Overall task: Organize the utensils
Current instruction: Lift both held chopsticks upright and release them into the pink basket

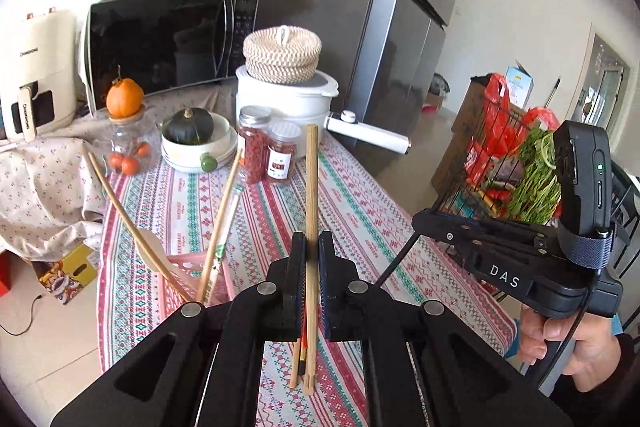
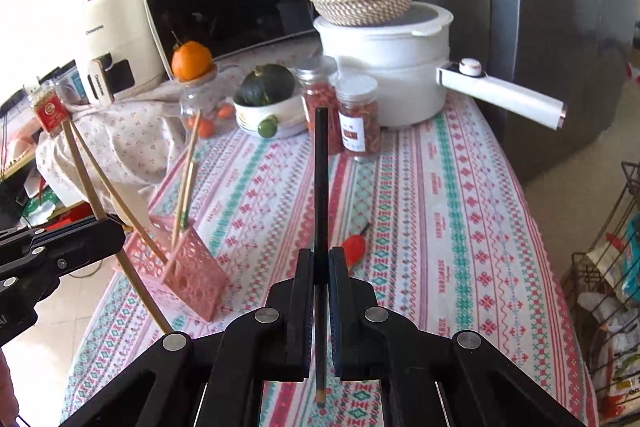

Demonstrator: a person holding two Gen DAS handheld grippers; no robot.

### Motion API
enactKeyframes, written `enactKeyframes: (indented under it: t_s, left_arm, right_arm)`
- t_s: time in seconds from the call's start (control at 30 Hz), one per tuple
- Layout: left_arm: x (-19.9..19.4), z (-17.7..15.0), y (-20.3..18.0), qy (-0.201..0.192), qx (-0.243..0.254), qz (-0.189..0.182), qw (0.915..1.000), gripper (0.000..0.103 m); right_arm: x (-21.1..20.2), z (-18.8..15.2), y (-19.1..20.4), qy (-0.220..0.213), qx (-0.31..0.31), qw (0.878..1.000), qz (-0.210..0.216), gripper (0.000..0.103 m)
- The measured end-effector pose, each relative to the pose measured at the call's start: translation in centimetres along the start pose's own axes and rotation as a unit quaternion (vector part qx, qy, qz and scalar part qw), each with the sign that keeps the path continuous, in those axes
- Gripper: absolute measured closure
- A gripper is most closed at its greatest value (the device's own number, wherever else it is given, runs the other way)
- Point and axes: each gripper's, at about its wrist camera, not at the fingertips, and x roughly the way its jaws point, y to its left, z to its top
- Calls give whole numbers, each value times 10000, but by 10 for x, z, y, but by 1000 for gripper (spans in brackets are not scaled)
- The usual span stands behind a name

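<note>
My left gripper (image 1: 312, 247) is shut on a light wooden chopstick (image 1: 312, 183) that stands nearly upright above the patterned tablecloth (image 1: 360, 211). A black chopstick (image 2: 321, 167) is clamped in my shut right gripper (image 2: 321, 259), also upright. A pink lattice utensil holder (image 2: 188, 267) stands at the table's left edge with a wooden spoon (image 1: 148, 247) and chopsticks (image 1: 224, 211) in it. It is left of both grippers. More chopsticks (image 1: 300, 363) lie on the cloth under the left gripper. A small red utensil (image 2: 356, 247) lies just beyond the right gripper.
At the back stand a microwave (image 1: 168, 43), a white pot (image 2: 384, 67) topped by a woven basket, two red-filled jars (image 1: 268, 151), a bowl with a green squash (image 1: 196, 143) and a jar with an orange. A fridge (image 1: 392, 27) and a wire grocery cart (image 1: 504, 163) are to the right.
</note>
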Motion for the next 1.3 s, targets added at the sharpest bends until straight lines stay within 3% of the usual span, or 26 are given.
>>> enactKeyframes:
  t_s: [0.23,0.37,0.5,0.77,1.03,1.3]
  left_arm:
    - [-41,18,26,-725,-251,112,9970,97]
    - [-59,22,43,-1194,-324,384,9916,97]
    - [-65,25,63,-1369,-461,599,9877,97]
    - [-39,21,96,-1313,-686,974,9842,97]
    - [-14,14,109,-1166,-709,983,9858,97]
    - [17,4,114,-583,-667,1008,9910,93]
  right_arm:
    - [-14,21,18,-493,133,9982,301,98]
    - [-16,28,27,-575,148,9973,436,98]
    - [-15,32,37,-495,104,9973,533,98]
    - [-18,34,54,-567,1,9960,690,98]
    - [-21,36,58,-645,23,9950,760,98]
    - [-25,40,57,-759,129,9935,842,98]
